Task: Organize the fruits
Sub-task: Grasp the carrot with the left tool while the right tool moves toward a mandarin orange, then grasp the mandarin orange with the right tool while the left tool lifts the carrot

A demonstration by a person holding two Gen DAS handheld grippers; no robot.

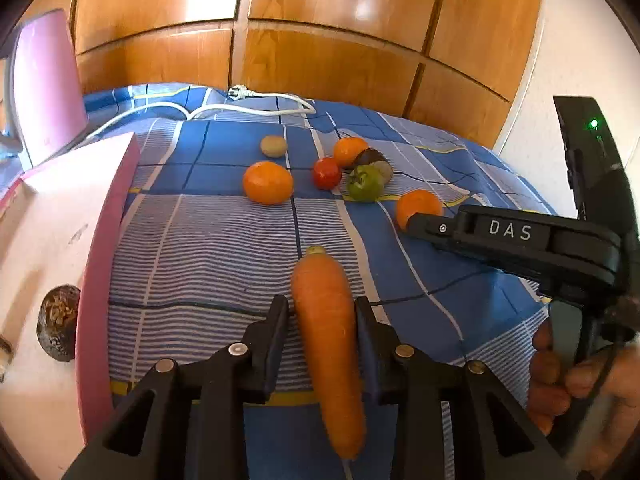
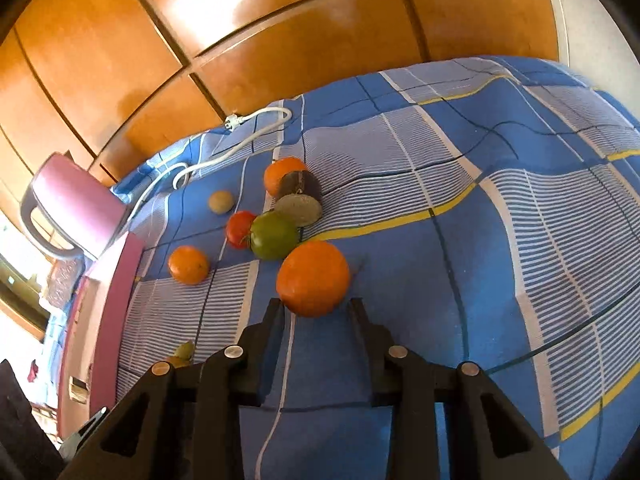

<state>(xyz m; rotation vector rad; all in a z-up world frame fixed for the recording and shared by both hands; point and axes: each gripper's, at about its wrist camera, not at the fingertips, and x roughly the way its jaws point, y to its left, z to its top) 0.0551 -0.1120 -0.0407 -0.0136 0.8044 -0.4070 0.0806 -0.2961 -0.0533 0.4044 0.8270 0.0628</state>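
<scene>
My left gripper (image 1: 322, 312) is shut on a long orange carrot (image 1: 326, 340), held lengthwise between the fingers above the blue checked cloth (image 1: 200, 248). My right gripper (image 2: 316, 312) is open, its fingertips just short of a large orange (image 2: 313, 278) on the cloth; it also shows in the left wrist view (image 1: 416, 226) beside that orange (image 1: 418, 204). Further off lie two more oranges (image 1: 268, 182) (image 1: 350, 151), a red tomato (image 1: 327, 173), a green tomato (image 1: 364, 183), a halved dark avocado (image 1: 374, 162) and a small kiwi (image 1: 274, 146).
A pink-rimmed white box (image 1: 104, 240) stands at the left with a dark avocado half (image 1: 58, 326) inside. A white power cable (image 1: 248, 108) lies at the back of the cloth. A pink chair (image 1: 44, 84) and a wooden wardrobe (image 1: 320, 20) stand behind.
</scene>
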